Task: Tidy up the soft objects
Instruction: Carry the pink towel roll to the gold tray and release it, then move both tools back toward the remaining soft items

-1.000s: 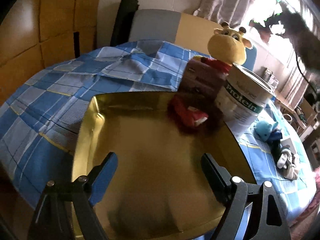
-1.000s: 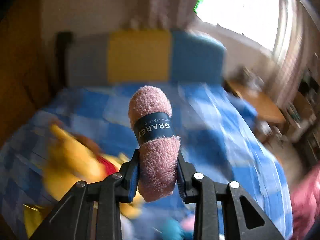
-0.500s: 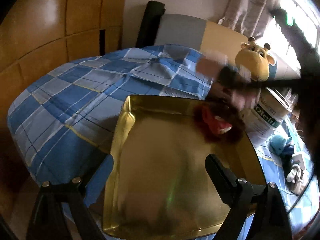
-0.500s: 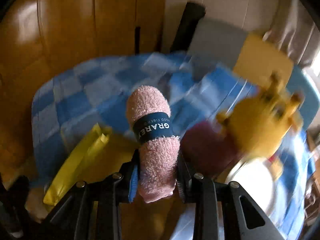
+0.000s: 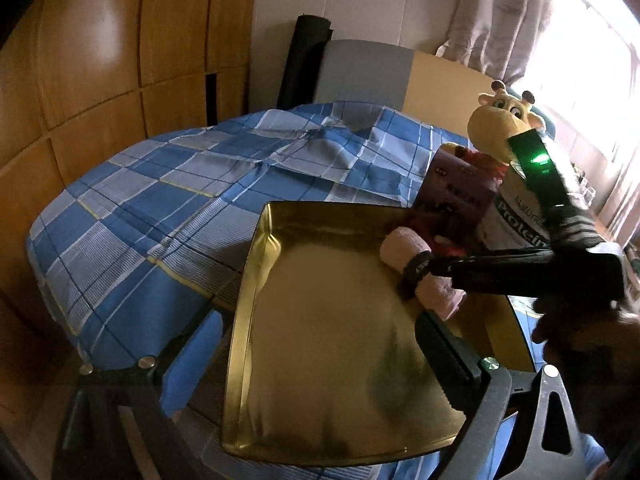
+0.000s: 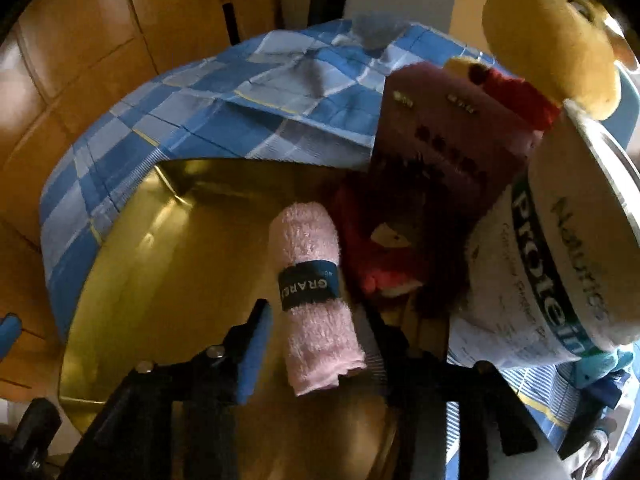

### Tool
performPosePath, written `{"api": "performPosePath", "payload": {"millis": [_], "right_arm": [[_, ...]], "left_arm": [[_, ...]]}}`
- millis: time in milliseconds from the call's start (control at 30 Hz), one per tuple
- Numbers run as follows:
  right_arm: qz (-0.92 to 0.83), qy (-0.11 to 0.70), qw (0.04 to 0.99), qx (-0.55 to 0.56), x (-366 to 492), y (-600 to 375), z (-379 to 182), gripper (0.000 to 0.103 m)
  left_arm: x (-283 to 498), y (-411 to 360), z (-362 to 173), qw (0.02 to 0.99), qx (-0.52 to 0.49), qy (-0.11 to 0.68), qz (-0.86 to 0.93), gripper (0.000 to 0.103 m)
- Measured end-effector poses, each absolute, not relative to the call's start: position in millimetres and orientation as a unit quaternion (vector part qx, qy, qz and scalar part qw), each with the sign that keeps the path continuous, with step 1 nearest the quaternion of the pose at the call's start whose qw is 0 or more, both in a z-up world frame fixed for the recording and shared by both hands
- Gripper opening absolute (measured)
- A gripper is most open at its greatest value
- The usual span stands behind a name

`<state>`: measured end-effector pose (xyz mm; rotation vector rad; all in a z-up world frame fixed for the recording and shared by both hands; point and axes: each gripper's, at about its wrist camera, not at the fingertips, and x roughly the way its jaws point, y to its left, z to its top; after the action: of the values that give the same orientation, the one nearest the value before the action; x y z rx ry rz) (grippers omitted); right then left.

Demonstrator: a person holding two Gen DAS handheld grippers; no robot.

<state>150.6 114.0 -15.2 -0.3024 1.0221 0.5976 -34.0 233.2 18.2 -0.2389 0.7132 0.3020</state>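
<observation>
My right tool (image 6: 316, 344) is opening around the pink rolled towel (image 6: 316, 300), which lies in the gold tray (image 5: 320, 360) on the bed, near the tray's far right corner. My left tool (image 5: 320, 364) is opening, empty.

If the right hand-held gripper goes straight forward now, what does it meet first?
The right hand-held gripper, jaws opening, has the pink rolled towel between them; it meets that first, probably then the gold tray.

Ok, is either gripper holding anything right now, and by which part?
Nothing is held. The right gripper is opening around the lower end of the pink rolled towel, which lies in the gold tray. The left gripper is open and empty.
</observation>
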Motion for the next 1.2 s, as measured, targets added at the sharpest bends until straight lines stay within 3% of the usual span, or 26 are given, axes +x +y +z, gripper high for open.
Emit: {"api": "performPosePath", "payload": {"millis": [633, 1200], "right_arm": [[0.267, 0.371, 0.881, -0.125, 78, 20, 43, 0.058], [0.096, 0.324, 0.931, -0.137, 54, -84, 65, 0.058]], "left_arm": [[-38, 181, 34, 0.936, -0.04, 0.331, 0.115, 0.098], [-25, 127, 28, 0.933, -0.002, 0.354, 0.056, 0.098]]}}
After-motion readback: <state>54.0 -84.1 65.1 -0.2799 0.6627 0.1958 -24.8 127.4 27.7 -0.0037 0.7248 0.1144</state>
